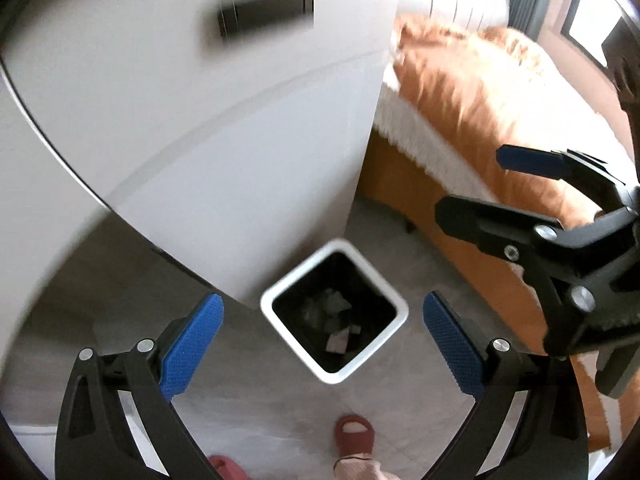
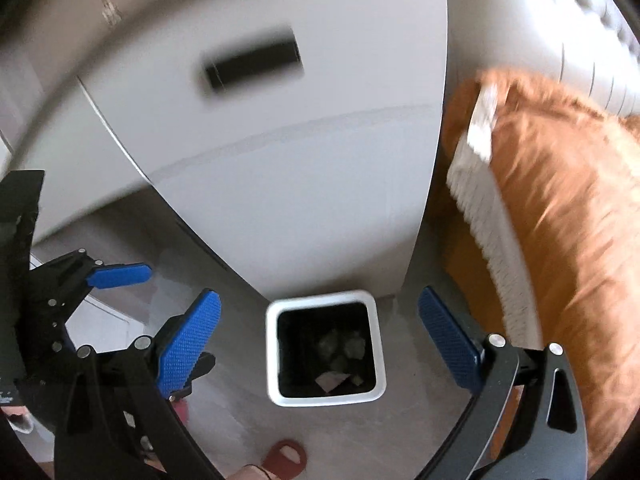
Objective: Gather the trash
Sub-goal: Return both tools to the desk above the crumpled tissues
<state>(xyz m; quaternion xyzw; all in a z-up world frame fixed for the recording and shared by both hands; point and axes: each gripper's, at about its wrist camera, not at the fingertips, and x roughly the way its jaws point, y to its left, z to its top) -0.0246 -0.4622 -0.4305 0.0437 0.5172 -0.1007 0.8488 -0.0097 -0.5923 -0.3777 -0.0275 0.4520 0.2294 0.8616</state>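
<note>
Looking down: you are hovering both tools over the trash bin (image 1: 334, 312), which is standing on the floor (image 1: 240, 412) beside the corner of a white cabinet (image 1: 224, 136).
Trash: crumpled paper scraps (image 1: 334, 320) are already lying at the bottom of the dark-lined bin; no loose piece is showing on the floor around it.
Left hand-held gripper (image 1: 323, 344): you are holding it spread wide and empty, the bin framed between its blue pads.
Right hand-held gripper (image 2: 320, 340): you are holding it just as wide, nothing in it, also above the bin.
Risk, crowding: you are working the two tools close together, so a swing toward the bin is likely to knock one against the other.
Risk, tipping: the bin looks light and is standing free, so a clip on its white rim is liable to topple it and spill the paper.
Risk, footing: your slippered foot (image 1: 354, 436) is sitting near the bin, and the bed (image 1: 500, 128) is hemming you in on the right.
Risk, blur: both views are smearing, so judging height over the rim is getting harder.
</note>
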